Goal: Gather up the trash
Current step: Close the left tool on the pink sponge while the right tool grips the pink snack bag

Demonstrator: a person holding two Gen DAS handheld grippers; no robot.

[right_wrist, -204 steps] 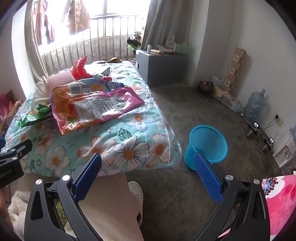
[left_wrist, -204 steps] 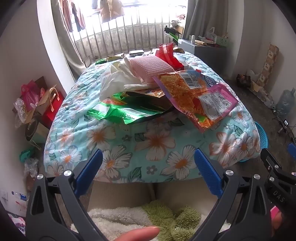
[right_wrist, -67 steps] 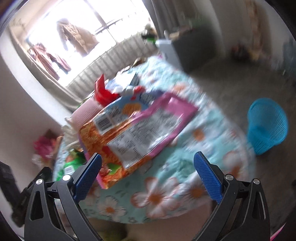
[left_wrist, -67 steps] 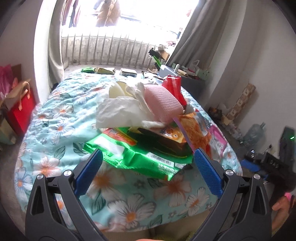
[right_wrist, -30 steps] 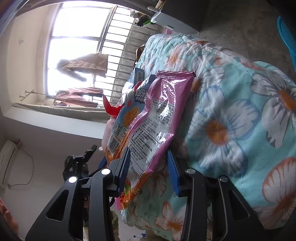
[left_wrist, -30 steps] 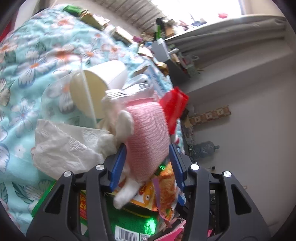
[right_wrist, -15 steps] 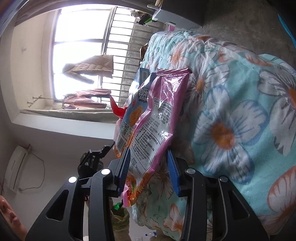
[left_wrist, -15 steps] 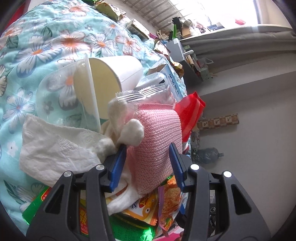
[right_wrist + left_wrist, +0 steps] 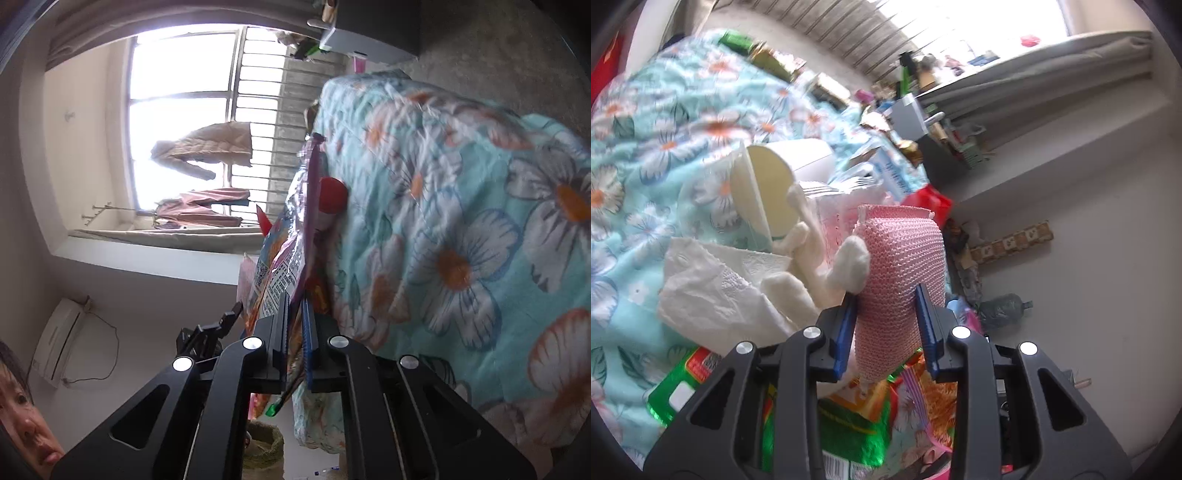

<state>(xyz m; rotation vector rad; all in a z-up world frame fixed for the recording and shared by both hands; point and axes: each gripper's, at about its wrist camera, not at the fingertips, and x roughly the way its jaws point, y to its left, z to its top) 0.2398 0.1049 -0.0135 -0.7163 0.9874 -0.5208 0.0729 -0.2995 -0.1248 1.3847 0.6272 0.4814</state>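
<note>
My left gripper (image 9: 886, 295) is shut on a pink knitted sponge (image 9: 901, 266), with white fluffy stuffing (image 9: 849, 262) beside it. Under and around it lie crumpled white tissue (image 9: 716, 284), a white paper cup (image 9: 775, 181) on its side, a red plastic piece (image 9: 931, 203) and green and orange snack wrappers (image 9: 849, 424). My right gripper (image 9: 294, 306) is shut on the edge of a pink and orange snack bag (image 9: 288, 254), seen edge-on and lifted off the floral bed cover (image 9: 461, 221).
The bed (image 9: 646, 129) with the floral cover holds more wrappers at its far end by the barred window (image 9: 207, 122). A grey cabinet (image 9: 908, 114) stands beyond the bed. A water bottle (image 9: 1001, 306) lies on the floor by the wall.
Both grippers have closed further, the left squeezing the pink sponge and the right pinching the snack bag. The bag now hangs edge-on, raised off the cover.
</note>
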